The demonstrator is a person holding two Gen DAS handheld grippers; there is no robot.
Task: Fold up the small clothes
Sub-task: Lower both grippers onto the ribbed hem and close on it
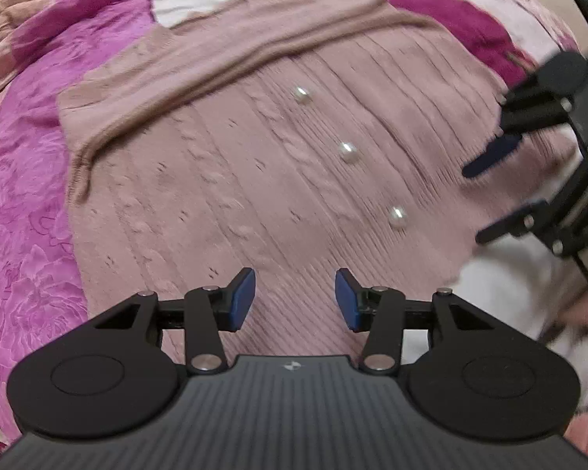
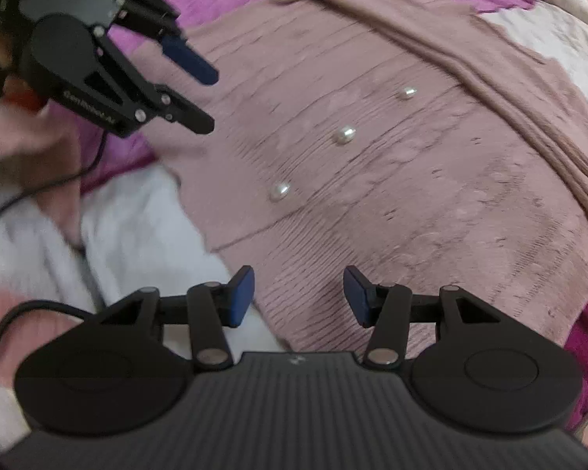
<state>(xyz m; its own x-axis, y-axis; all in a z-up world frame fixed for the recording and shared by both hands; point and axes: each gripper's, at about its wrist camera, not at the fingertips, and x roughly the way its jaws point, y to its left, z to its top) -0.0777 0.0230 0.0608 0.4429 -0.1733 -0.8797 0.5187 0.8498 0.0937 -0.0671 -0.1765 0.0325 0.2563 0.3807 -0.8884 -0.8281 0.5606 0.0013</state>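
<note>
Between the pads of the left gripper (image 1: 295, 299) nothing is held; the jaws stand partly open over the near hem of the pink knit cardigan (image 1: 254, 164). Right gripper (image 2: 298, 297): likewise partly open and empty, above the same hem further right. Each gripper appears at the edge of the other's view, both tilted down toward the garment.

The cardigan lies spread flat, front up, on a magenta patterned bedcover (image 1: 27, 203), with a loose strip of knit (image 1: 223, 66) across its far part. One garment is in work, bearing three pearl buttons (image 1: 349, 152) in a row. White cloth (image 2: 137, 227) lies just beside the hem.

Judgement: soft, light and limp, with grippy knit that will stretch and sag. Pinch the hem corners, clear of the buttons.
</note>
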